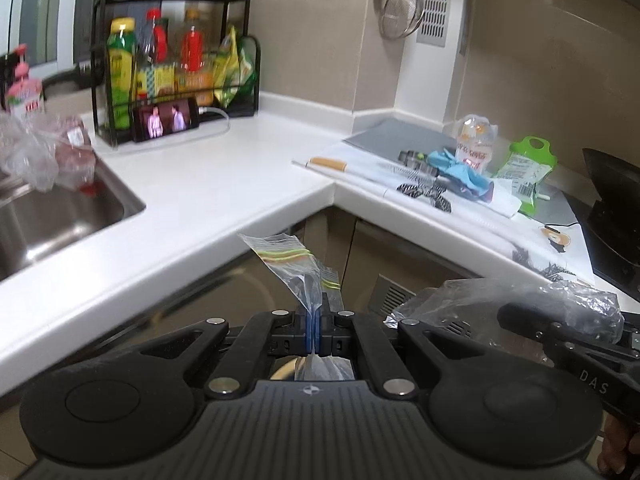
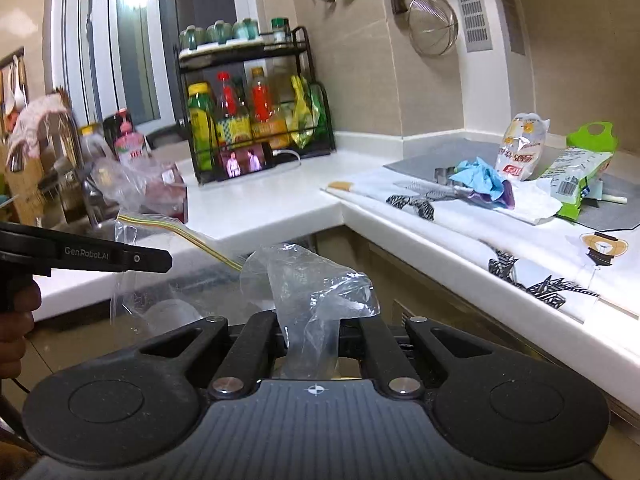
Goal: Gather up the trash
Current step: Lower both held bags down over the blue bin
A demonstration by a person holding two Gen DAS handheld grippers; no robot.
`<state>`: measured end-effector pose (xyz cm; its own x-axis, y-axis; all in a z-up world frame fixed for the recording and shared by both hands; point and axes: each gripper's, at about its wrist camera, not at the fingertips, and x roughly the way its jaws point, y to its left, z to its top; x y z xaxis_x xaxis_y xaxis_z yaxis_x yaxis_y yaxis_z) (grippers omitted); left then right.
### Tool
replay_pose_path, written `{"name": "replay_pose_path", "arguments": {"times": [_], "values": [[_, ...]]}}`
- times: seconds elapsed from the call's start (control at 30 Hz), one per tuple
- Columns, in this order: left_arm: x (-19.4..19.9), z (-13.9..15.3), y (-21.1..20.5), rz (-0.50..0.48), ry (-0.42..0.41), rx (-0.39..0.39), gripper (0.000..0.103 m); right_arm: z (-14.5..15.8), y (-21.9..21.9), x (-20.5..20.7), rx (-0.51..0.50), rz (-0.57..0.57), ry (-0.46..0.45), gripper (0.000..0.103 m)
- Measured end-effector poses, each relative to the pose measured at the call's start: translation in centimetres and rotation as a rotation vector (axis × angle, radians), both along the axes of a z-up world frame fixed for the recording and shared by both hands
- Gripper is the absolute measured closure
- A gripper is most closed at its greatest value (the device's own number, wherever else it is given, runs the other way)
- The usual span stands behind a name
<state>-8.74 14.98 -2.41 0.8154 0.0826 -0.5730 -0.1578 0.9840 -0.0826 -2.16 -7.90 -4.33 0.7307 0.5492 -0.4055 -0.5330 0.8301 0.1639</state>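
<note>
- Left gripper (image 1: 313, 334): blue pads pressed together on a zip bag (image 1: 294, 262), pinching it low down; the bag stands up and away from the fingers, its striped seal end at the top, leaning left toward the counter (image 1: 192, 208).
- Right gripper (image 2: 312, 332): pinching a crumpled clear wrap (image 2: 316, 292). The wrap covers the fingertips, so I judge the grip from the way the plastic rises out of the gap between them.
- Both pieces hang in the air over the floor, inside the counter's corner, neither touching the worktop.
- The key relation: the two grippers sit side by side and near each other. From the right wrist, the zip bag is up and to the left of the wrap, with its seal running on a slant.
- More trash lies ahead and right on the far counter: a blue glove (image 2: 480, 178), a clear snack bag (image 2: 520, 146) standing upright, and a green packet (image 2: 580, 168) lying with its long axis slanting up and right.
- That pile is nearer the right gripper, but both are full, so I'd say the held pieces need dropping first.
- No bin shows in either view.
</note>
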Motion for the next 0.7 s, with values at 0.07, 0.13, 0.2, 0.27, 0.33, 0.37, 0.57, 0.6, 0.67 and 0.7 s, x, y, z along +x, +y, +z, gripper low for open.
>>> {"name": "replay_pose_path", "arguments": {"times": [0.07, 0.13, 0.2, 0.27, 0.33, 0.37, 0.57, 0.6, 0.67, 0.7], "values": [[0.1, -0.4, 0.2, 0.002, 0.008, -0.007, 0.102, -0.2, 0.4, 0.1, -0.009, 0.004, 0.009, 0.098], [0.1, -0.6, 0.3, -0.001, 0.015, -0.012, 0.102, -0.4, 0.7, 0.1, -0.018, 0.009, 0.015, 0.098], [0.2, -0.8, 0.4, -0.004, 0.022, -0.016, 0.102, -0.6, 1.0, 0.0, -0.027, 0.012, 0.02, 0.098], [0.3, -1.0, 0.5, -0.007, 0.027, -0.021, 0.102, -0.7, 1.3, 0.3, -0.035, 0.014, 0.023, 0.098], [0.3, -1.1, 0.5, -0.011, 0.027, -0.022, 0.102, -0.7, 1.5, 0.3, -0.042, 0.015, 0.025, 0.098], [0.3, -1.1, 0.5, -0.012, 0.027, -0.023, 0.102, -0.8, 1.6, 0.4, -0.046, 0.017, 0.026, 0.098], [0.4, -1.3, 0.4, -0.016, 0.024, -0.022, 0.102, -0.9, 2.1, 0.5, -0.06, 0.022, 0.032, 0.098], [0.4, -1.3, 0.5, -0.016, 0.026, -0.022, 0.102, -0.9, 2.1, 0.5, -0.06, 0.022, 0.033, 0.098], [0.5, -1.4, 0.5, -0.015, 0.029, -0.024, 0.102, -1.0, 2.2, 0.6, -0.062, 0.022, 0.035, 0.098], [0.5, -1.4, 0.5, -0.014, 0.029, -0.024, 0.102, -1.0, 2.2, 0.7, -0.062, 0.023, 0.037, 0.098]]}}
